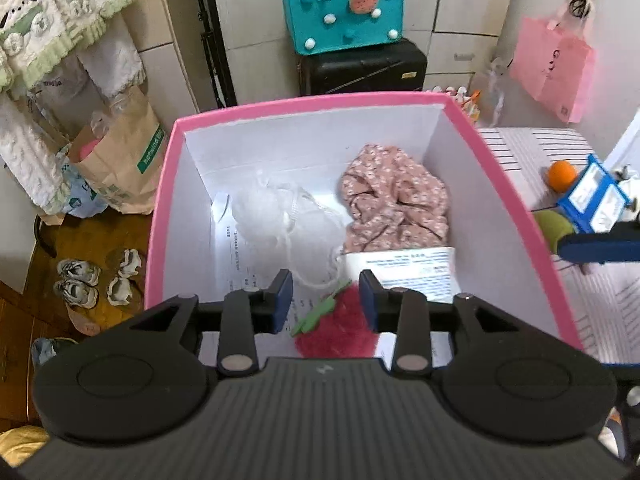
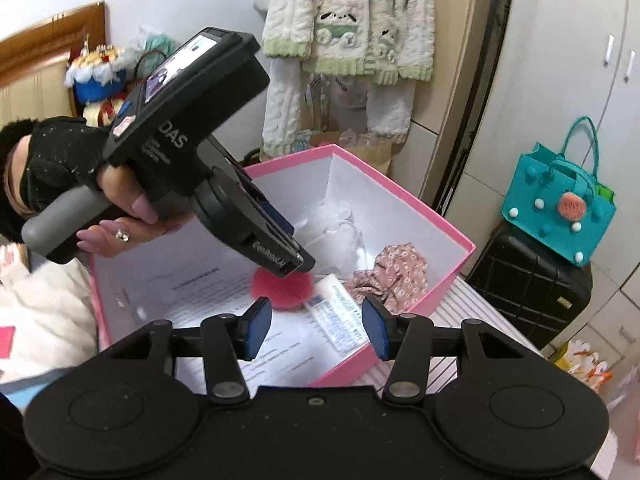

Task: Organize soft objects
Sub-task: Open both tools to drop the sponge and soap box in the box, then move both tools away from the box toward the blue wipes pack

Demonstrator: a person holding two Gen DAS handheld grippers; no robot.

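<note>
A pink box [image 1: 162,216] with white walls stands on a striped surface. Inside lie a white mesh pouch [image 1: 280,216], a pink floral cloth [image 1: 394,204], a printed white packet [image 1: 404,272] and a fluffy red strawberry [image 1: 340,332] with a green leaf. My left gripper [image 1: 326,300] hangs open over the box. The strawberry sits just beyond its pads and runs behind the right one. In the right wrist view the left gripper [image 2: 296,260] is tilted down with its tip right above the strawberry [image 2: 280,286]. My right gripper [image 2: 316,328] is open and holds nothing, above the box's near rim [image 2: 348,368].
An orange ball [image 1: 562,174] and a green ball [image 1: 550,228] lie on the striped surface [image 1: 532,152] right of the box. A teal felt bag [image 1: 344,8] sits on a black suitcase [image 1: 362,66]. Paper bags [image 1: 120,160] and shoes [image 1: 78,284] are on the floor at left.
</note>
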